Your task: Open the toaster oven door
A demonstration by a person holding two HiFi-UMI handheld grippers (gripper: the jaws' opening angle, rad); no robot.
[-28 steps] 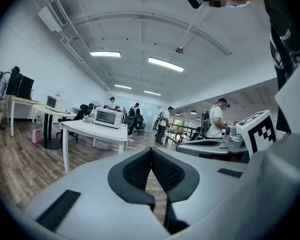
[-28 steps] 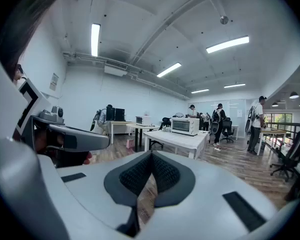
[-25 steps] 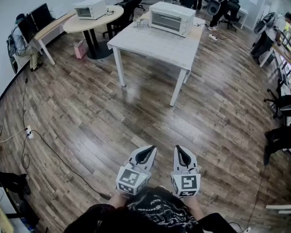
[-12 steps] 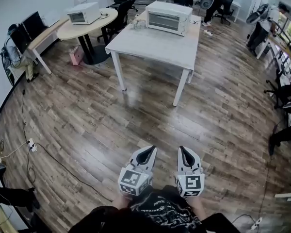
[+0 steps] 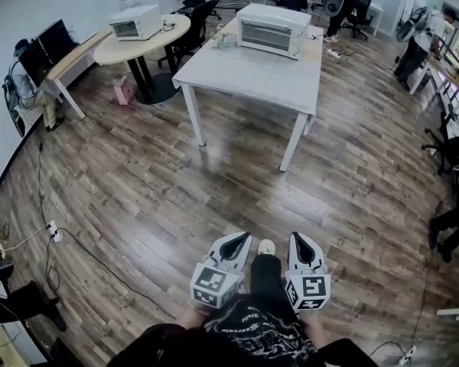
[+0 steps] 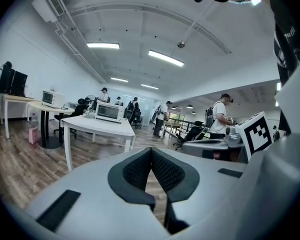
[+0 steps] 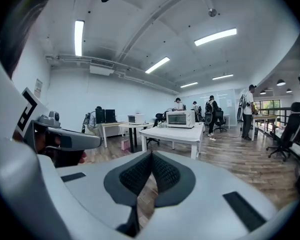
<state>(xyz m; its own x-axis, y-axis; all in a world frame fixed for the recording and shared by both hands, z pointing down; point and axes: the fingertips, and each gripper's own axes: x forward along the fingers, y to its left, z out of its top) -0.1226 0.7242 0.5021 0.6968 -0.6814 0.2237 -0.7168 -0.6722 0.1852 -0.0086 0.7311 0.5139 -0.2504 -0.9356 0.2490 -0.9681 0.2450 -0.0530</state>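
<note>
At the bottom of the head view, close to the person's body, the left gripper and the right gripper are held side by side above the wooden floor, both pointing forward, with the toe of a light shoe showing between them. In the left gripper view the 2 dark ribbed fingers meet at their tips with nothing between them, so the left gripper is closed and empty. The right gripper view shows the same: its fingers press tip to tip and the right gripper holds nothing. The toaster oven stands well apart from both grippers, on the far end of a white rectangular desk across the room, its glass door facing the person and lying flat against the front, closed. The same toaster oven appears small and distant in the left gripper view, and it sits ahead above the fingertips in the right gripper view. To the left of that desk, a round desk carries a second white oven, and a pink bag rests on the floor beside its base. Several people and office chairs are at the far end of the room, too small to describe closely.
</note>
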